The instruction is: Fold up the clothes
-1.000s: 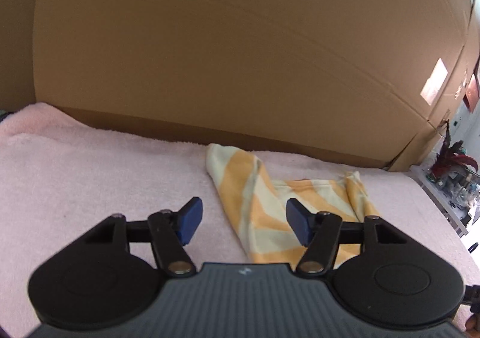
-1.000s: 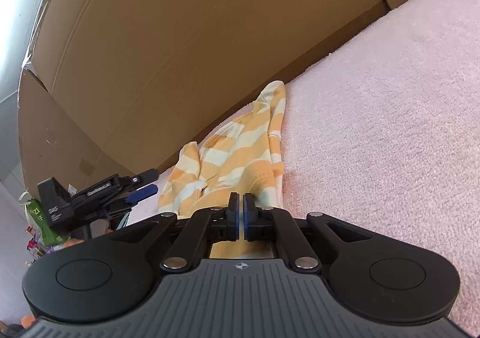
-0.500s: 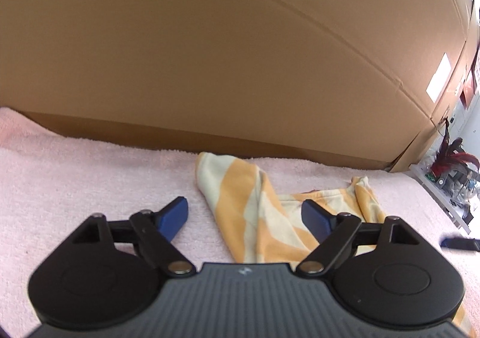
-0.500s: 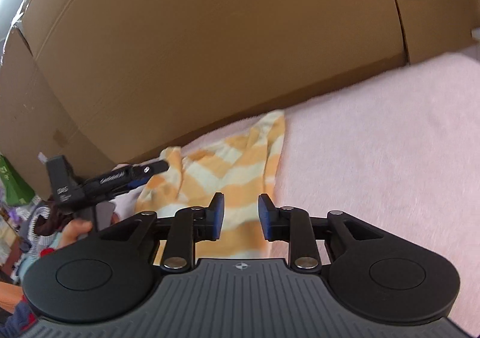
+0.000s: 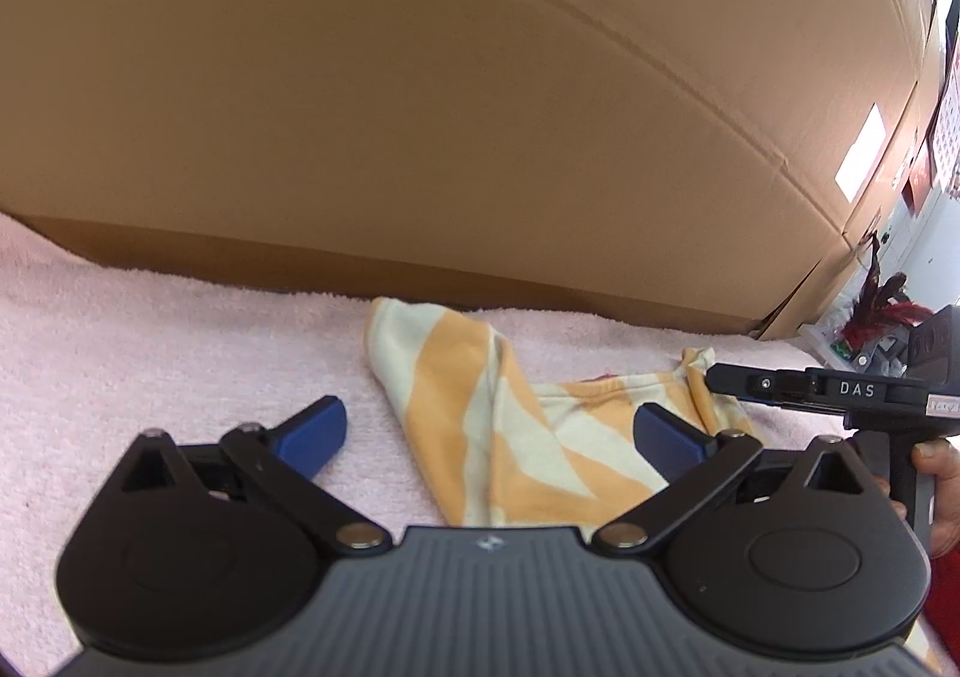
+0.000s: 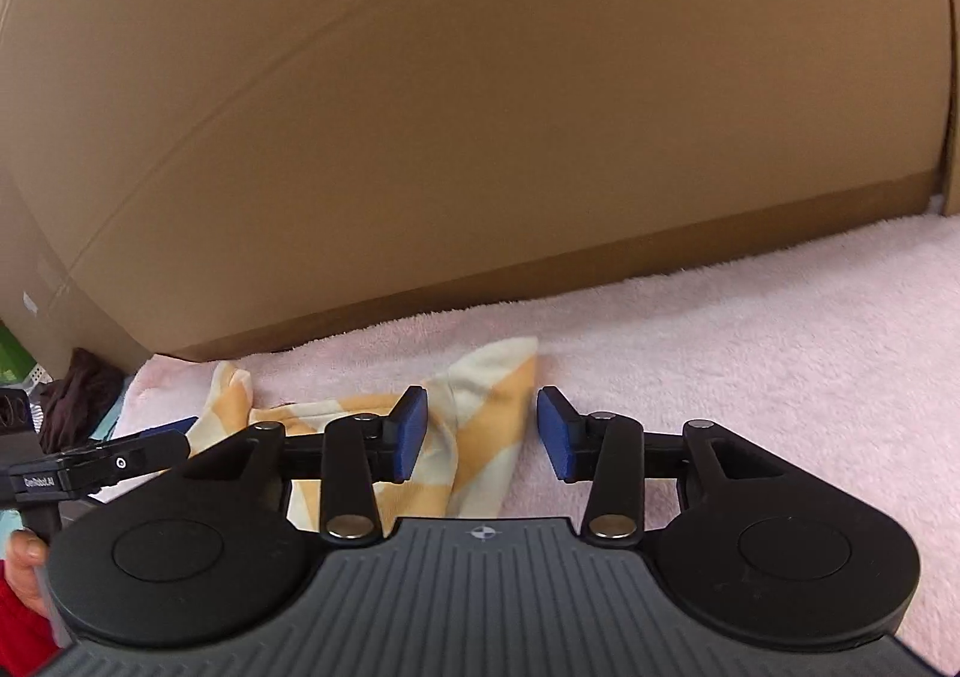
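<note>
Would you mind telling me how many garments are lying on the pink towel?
1: a yellow-striped garment lies crumpled on the pink towel, near the cardboard wall; part is hidden behind the tools.

Each gripper [image 5: 489, 437] is black, with two round discs flanking a ribbed grey centre plate, silver rivets on the linkage arms and blue pads [image 5: 315, 431]. The other gripper [image 6: 480, 434] matches. A red sleeve [image 6: 18, 626] shows.

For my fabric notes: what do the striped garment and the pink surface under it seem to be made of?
Striped garment: probably soft cotton knit, matte; it creases and drapes limply. Pink surface: apparently terry or fleece towelling, shown by its fuzzy looped pile, no shine.
</note>
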### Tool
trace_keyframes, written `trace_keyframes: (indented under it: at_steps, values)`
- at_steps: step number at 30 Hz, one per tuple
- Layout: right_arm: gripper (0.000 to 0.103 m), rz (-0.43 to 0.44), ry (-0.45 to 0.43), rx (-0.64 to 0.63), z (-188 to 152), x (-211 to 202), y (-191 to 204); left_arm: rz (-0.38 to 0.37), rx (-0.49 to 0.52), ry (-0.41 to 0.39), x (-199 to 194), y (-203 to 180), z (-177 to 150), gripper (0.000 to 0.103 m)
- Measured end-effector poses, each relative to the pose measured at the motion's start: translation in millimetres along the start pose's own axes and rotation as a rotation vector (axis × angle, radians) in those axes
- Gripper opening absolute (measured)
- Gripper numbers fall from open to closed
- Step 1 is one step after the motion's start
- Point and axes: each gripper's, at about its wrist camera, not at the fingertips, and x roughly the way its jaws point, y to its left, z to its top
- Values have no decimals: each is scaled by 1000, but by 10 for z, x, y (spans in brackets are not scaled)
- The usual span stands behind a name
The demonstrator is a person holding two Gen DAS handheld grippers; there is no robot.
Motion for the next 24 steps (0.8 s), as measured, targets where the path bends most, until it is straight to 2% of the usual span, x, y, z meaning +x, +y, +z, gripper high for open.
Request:
trace_keyframes:
  at_steps: [3,9,10,12,14,17,20,23,24]
  values:
    - [54,21,-15,-14,-25,-9,1,-5,-7,-2,22,-10,-3,102]
    - [56,25,-12,-19,-5,20,9,8,13,10,31,-24,8,102]
    - [62,40,-10,-19,10,41,6,8,23,17,26,-12,25,102]
    - [65,97,-7,11,28,49,-65,-11,26,26,52,16,61,102]
    - [64,137,-13,69,32,45,-174,-35,6,24,90,80,93,102]
    - [52,153,-20,130,32,38,-285,-52,3,21,116,132,131,102]
    - [50,147,-17,114,31,23,-269,-75,13,22,143,166,150,102]
    - [49,147,-5,85,32,33,-230,-120,-52,-1,173,234,137,102]
    - [44,143,-1,85,35,46,-221,-125,-63,-4,163,253,140,102]
